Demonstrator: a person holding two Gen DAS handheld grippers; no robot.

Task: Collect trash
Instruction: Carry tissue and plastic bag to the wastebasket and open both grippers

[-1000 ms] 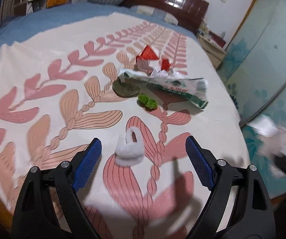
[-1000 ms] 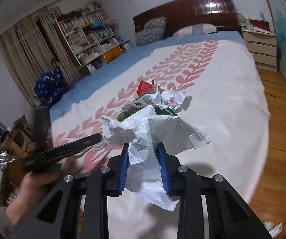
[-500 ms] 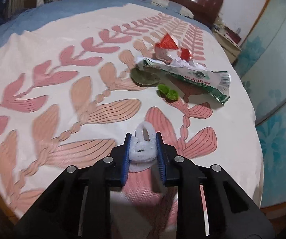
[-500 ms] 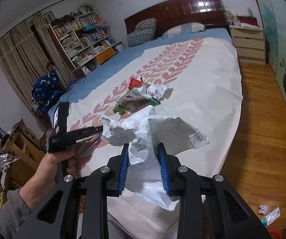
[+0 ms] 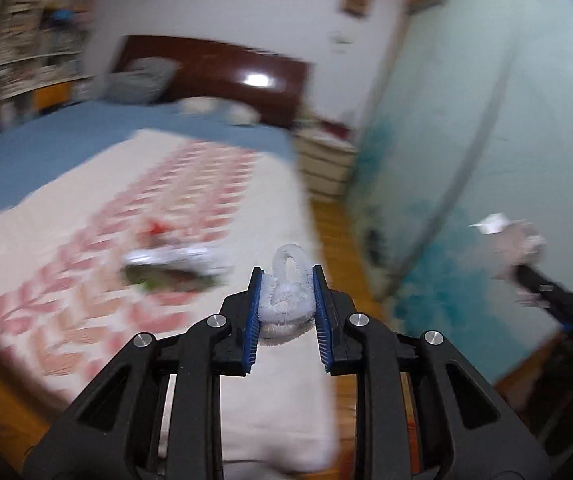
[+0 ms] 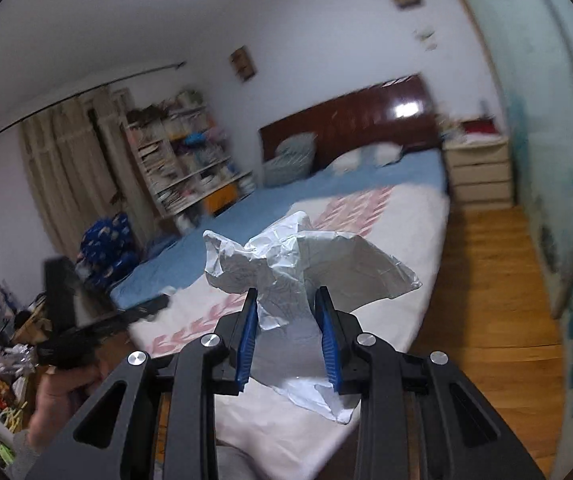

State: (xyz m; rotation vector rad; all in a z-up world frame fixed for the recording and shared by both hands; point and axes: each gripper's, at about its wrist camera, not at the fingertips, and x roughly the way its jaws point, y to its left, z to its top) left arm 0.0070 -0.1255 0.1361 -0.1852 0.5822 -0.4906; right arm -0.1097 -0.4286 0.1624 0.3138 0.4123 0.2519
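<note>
The left gripper [image 5: 287, 280] is clenched on a small white fuzzy loop [image 5: 286, 294], which sits between the two blue pads and sticks up a little above them; the jaws closed on it within the last second and it is now held in the air, above the near edge of the bed [image 5: 66, 216]. The right gripper [image 6: 286, 304] grasps a crumpled white plastic bag [image 6: 302, 264] by its middle; the bag spreads out above the fingers and one part hangs down below them. In the left wrist view the picture is blurred, but more trash [image 5: 174, 264] lies on the leaf-patterned cover: something red, a white and green wrapper and something dark green, all close together and well apart from the held loop. In the right wrist view a hand [image 6: 66, 384] at the lower left holds the dark handle of the other gripper. Behind the bed stand a dark red headboard [image 6: 350, 120] and a bookshelf [image 6: 182, 160].
</note>
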